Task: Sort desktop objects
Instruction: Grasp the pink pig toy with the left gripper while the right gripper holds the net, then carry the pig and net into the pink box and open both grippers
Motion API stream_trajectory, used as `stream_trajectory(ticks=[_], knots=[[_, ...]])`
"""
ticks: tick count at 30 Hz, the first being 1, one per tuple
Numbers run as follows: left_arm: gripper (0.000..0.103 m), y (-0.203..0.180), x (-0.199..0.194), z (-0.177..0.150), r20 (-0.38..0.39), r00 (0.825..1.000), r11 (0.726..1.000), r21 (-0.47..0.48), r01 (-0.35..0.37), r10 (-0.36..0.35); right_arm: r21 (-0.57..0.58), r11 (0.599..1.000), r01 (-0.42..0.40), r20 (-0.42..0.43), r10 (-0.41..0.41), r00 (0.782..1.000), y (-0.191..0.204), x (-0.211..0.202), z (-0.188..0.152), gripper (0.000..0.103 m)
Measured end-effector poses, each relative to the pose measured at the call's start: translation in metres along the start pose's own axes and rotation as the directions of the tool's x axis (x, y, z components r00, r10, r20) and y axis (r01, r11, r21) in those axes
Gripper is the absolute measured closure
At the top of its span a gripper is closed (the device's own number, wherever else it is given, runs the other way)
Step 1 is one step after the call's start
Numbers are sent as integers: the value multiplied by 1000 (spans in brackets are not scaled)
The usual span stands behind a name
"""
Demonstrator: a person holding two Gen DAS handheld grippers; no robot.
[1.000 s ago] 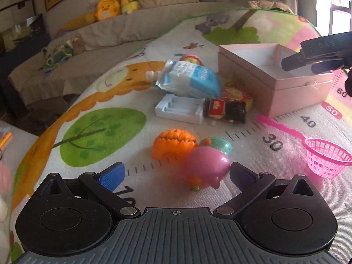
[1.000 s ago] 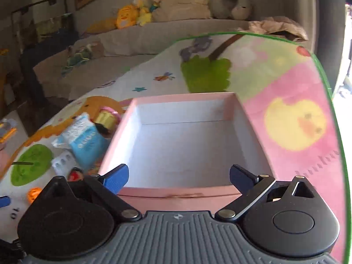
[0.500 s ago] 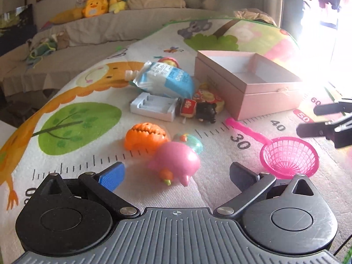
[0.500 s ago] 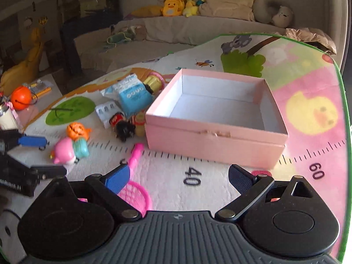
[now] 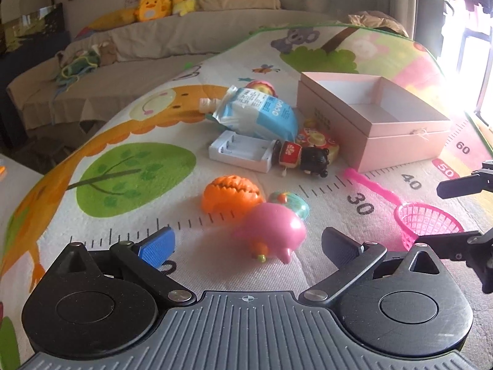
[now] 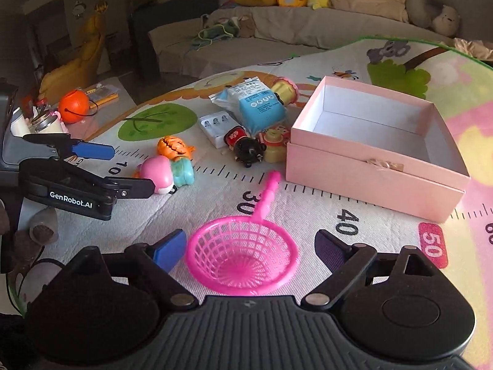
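My left gripper is open, its fingers on either side of a pink pig toy on the play mat, without touching it. An orange pumpkin toy and a teal toy lie just behind the pig. My right gripper is open around the bowl of a pink net scoop. An open, empty pink box stands at the right. The left gripper also shows in the right wrist view.
A blue pouch, a white battery charger, a black and red doll and a yellow toy lie in a cluster left of the box. A sofa with plush toys runs behind the mat.
My right gripper has drawn back from above the box and come down over the pink net scoop. My left gripper has stayed around the pink pig, shifting slightly.
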State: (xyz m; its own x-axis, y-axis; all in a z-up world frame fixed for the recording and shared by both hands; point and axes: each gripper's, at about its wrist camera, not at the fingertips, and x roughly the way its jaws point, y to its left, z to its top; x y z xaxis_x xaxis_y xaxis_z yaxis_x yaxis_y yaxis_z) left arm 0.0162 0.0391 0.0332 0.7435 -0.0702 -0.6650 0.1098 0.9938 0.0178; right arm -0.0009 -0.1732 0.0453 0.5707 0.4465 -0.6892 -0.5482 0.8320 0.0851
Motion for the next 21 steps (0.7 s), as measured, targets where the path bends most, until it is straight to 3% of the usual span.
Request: stream_trajectory(ticks=[7, 9, 10, 11, 13, 16, 17, 18, 21], knots=[[0, -5, 6, 3, 12, 1000, 1000, 26, 5, -6, -28, 1000, -2, -49, 1, 999, 7, 19, 1, 9], [8, -7, 7, 2, 15, 1000, 999, 35, 17, -17, -64, 998, 29, -46, -32, 998, 9, 14, 0, 20], [22, -9, 9, 2, 8, 1000, 999, 49, 23, -23, -72, 997, 35, -45, -38, 998, 8, 10, -1, 29], [27, -11, 12, 2, -5, 1000, 998, 60, 28, -28, -63, 998, 19, -55, -23, 998, 6, 7, -1, 46], [27, -15, 17, 3, -20, 999, 997, 66, 32, -31, -39, 999, -4, -76, 1, 997, 2, 0, -5, 59], [32, -20, 20, 6, -7, 1000, 996, 90, 19, -18, -63, 998, 17, -80, -22, 997, 3, -12, -13, 72], [37, -22, 20, 7, -3, 1000, 995, 101, 12, -12, -72, 997, 18, -84, -24, 996, 4, -15, -16, 74], [48, -23, 20, 8, -2, 1000, 994, 112, 4, -3, -80, 997, 20, -83, -26, 996, 5, -19, -19, 75], [51, -27, 13, 7, 7, 1000, 991, 132, -3, 2, -92, 995, 29, -81, -37, 996, 8, -30, -24, 85]])
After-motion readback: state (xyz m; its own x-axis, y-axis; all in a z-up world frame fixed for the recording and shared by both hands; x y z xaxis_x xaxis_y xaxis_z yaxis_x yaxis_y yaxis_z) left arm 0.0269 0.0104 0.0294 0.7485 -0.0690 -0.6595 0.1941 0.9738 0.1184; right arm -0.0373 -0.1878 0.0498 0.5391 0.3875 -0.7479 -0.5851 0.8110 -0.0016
